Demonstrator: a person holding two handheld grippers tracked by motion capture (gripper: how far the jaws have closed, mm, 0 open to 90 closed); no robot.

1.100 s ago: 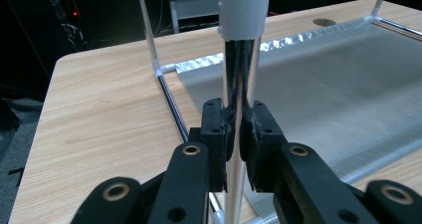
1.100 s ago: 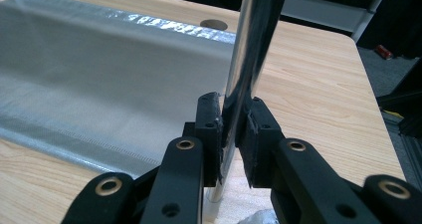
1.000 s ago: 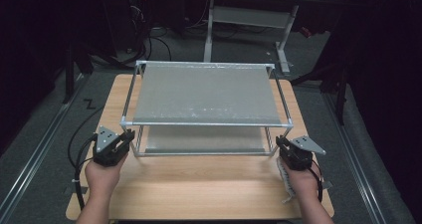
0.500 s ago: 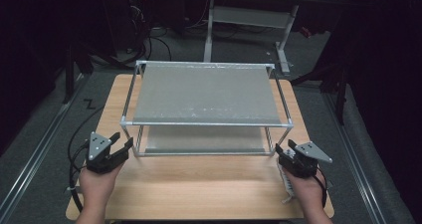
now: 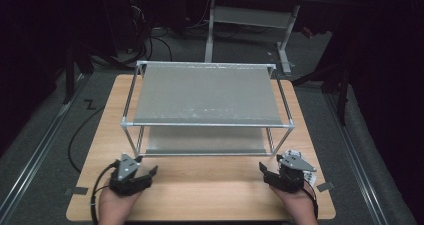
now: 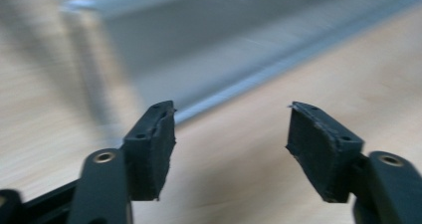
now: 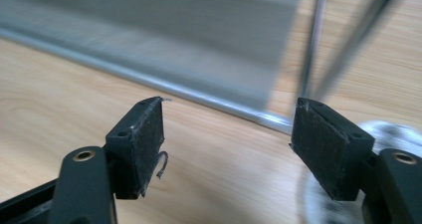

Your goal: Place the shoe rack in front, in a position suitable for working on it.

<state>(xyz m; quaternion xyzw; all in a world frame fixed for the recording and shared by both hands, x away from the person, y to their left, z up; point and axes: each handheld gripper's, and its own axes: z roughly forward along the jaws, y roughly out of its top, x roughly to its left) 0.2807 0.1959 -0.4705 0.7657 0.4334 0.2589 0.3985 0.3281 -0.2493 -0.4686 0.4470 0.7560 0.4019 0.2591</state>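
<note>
Two hand-held grippers rest near the front edge of a wooden table [image 5: 200, 185], each with its jaws spread apart and nothing between them. The left gripper [image 5: 145, 176] sits toward the front left corner, the right gripper [image 5: 267, 175] toward the front right, a hand behind each. In the left gripper view the black pads [image 6: 152, 147] frame bare wood, with the blurred lower rail of a metal shelf rack [image 6: 209, 50] just beyond; the right gripper view shows the same gap between its pads [image 7: 139, 144] and the rack's near right post [image 7: 311, 50] ahead.

The two-tier rack [image 5: 207, 97] stands on the middle of the table, running back to its far edge, its long axis lying left to right, parallel to the front edge. It lies straight ahead of both grippers, apart from them, neither touching it. The near left post [image 5: 131, 135] is closest to the left gripper, and the near right post is closest to the right, so each hand looks about equally placed to close on its own corner.
</note>
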